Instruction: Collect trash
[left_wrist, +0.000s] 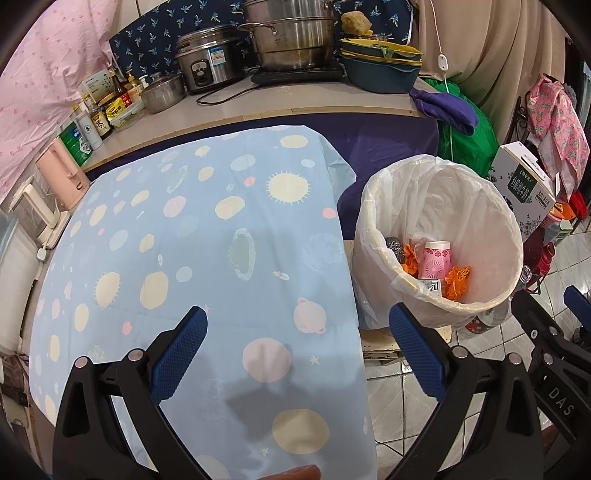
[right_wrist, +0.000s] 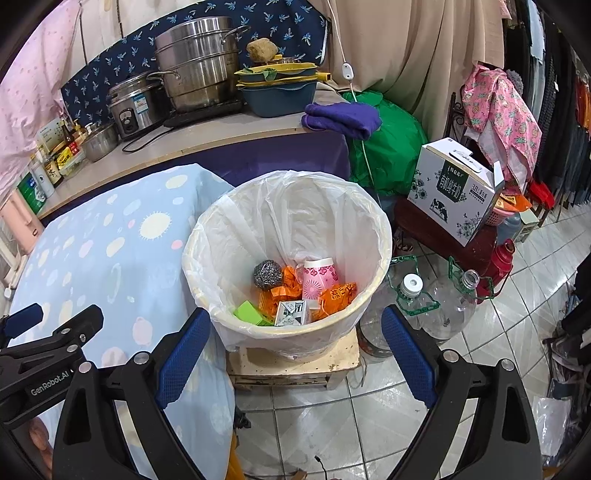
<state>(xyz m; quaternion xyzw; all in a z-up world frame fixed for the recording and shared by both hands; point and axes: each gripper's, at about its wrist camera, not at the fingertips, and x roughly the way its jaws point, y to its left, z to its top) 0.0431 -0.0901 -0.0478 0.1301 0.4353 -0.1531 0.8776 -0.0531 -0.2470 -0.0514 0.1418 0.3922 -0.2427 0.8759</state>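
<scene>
Left wrist view: the left gripper (left_wrist: 297, 350) hangs released, its blue-padded fingers (left_wrist: 177, 356) spread wide with nothing between them, above a table draped in a light blue cloth (left_wrist: 207, 236) printed with suns and planets; no litter shows on the cloth. Landmark for both views is the trash bin (left_wrist: 513, 236), a cream bucket lined with a translucent white bag, standing on a low worn stool (right_wrist: 295, 363) just beside the cloth's edge. Inside the bin lie a pink flowered paper cup (left_wrist: 436, 260), crumpled orange wrappers (left_wrist: 458, 282) on either side of the cup, and part of a steel scouring pad (left_wrist: 391, 243) against the wall nearer the table. Right wrist view: the right gripper (right_wrist: 295, 350) is likewise released and empty, held just above the near rim of the bin, with the left gripper's black frame visible at the edge on the table side. From here the bin's contents read more fully: the scouring pad, the cup, the wrappers, a small black-and-white drink carton (right_wrist: 291, 313) and a green box (right_wrist: 249, 314) against the near wall. Beside the bin on the tiled floor, away from the table, stand two clear plastic jugs (right_wrist: 450, 306); a milk carton case (right_wrist: 456, 188) sits beyond them. Behind the bin, a counter carries stacked steel pots (right_wrist: 197, 70) and a rice cooker (right_wrist: 135, 105).
</scene>
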